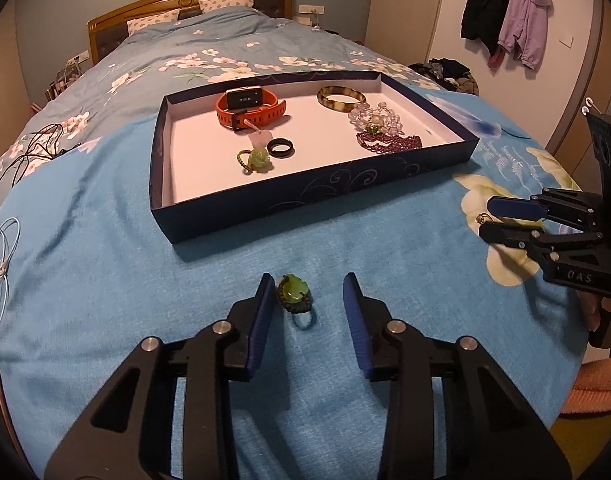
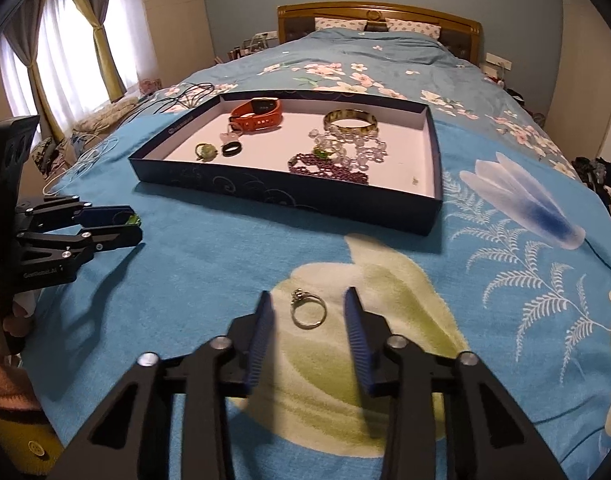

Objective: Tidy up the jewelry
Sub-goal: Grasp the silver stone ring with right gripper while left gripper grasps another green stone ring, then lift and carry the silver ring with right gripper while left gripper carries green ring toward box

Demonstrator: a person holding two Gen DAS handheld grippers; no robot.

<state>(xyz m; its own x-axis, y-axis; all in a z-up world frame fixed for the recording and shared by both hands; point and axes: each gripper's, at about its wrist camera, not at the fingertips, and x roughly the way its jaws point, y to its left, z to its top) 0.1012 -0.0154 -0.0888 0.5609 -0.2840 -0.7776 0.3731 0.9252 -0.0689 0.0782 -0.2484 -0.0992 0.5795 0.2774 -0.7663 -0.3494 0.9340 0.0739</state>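
Note:
A dark blue box lid tray (image 1: 313, 194) (image 2: 265, 194) lies on the blue bed cover. It holds an orange watch (image 1: 249, 106), an amber bangle (image 1: 341, 98), clear and purple bead strings (image 1: 385, 136), a black ring (image 1: 280, 147) and a green pendant ring (image 1: 255, 160). My left gripper (image 1: 308, 286) is open around a green stone ring (image 1: 295, 294) on the cover, and it shows in the right wrist view (image 2: 135, 226). My right gripper (image 2: 308, 300) is open around a silver ring (image 2: 308, 312) on the cover, and it shows in the left wrist view (image 1: 487, 220).
White and black cables (image 1: 1, 264) lie at the bed's left side. Clothes (image 1: 449, 72) are piled right of the bed and coats (image 1: 505, 16) hang on the wall. Curtains (image 2: 65, 48) cover the window on the left.

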